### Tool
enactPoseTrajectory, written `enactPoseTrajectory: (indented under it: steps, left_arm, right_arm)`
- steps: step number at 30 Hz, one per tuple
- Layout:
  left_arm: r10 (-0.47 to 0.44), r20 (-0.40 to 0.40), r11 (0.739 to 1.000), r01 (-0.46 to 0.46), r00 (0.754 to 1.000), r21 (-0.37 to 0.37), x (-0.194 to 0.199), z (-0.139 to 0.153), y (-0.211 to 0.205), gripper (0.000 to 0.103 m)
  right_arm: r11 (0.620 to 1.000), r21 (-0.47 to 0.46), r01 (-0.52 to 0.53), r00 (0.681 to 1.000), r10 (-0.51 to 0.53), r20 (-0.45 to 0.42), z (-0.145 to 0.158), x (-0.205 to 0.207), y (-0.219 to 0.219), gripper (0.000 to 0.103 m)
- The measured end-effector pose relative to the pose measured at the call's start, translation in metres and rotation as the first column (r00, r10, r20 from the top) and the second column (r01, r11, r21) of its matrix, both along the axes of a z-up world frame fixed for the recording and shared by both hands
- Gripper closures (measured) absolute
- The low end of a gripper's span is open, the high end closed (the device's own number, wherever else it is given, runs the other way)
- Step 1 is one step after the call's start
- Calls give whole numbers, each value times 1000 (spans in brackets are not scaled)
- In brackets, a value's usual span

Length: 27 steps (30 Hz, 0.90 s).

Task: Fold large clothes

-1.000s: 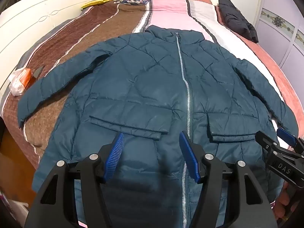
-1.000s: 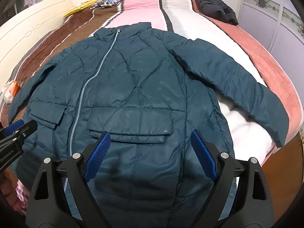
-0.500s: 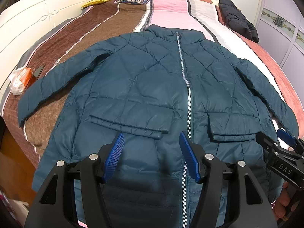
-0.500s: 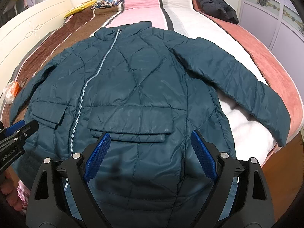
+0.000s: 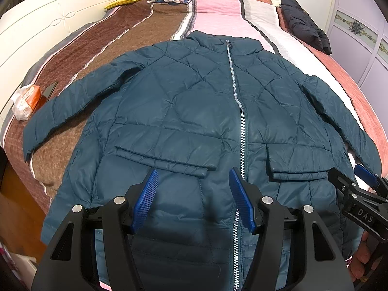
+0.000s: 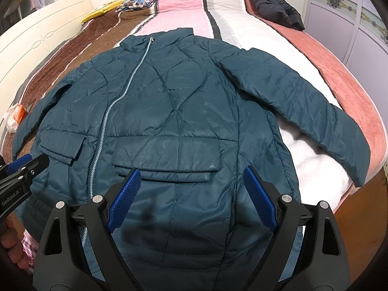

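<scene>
Here, the quilted dark-teal zip-front jacket lies flat, sleeves spread, on the striped bed, directly ahead of and beneath both grippers. Left gripper and right gripper: released, jaws spread above the hem.

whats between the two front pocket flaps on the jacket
The silver zipper runs between the left pocket flap and right pocket flap of the jacket, clearest in the left wrist view.

Hiding the jacket hem behind the left gripper and right gripper. Cutting off the bed at both frame edges. Blurring small packet print.
</scene>
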<state>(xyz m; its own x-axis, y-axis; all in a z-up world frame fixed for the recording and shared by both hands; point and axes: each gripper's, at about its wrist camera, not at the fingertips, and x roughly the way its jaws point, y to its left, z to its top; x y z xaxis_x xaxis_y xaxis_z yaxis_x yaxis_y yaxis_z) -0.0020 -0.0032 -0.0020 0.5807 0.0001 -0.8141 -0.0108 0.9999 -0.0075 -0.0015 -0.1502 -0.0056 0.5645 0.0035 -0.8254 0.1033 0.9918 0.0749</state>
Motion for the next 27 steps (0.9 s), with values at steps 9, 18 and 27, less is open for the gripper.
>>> enactPoseTrajectory:
  steps: [9, 18, 27]
  left_arm:
    - [0, -2, 1000, 0, 1000, 0, 0, 0, 0, 43]
    - [0, -3, 1000, 0, 1000, 0, 2, -2, 1, 43]
    - [0, -4, 1000, 0, 1000, 0, 2, -2, 1, 43]
  right_arm:
    - [1000, 5, 7, 1000, -7, -3, 0, 0, -3, 17]
    - [1000, 6, 7, 1000, -7, -4, 0, 0, -3, 17]
    - [1000, 7, 9, 1000, -9, -6, 0, 0, -4, 17]
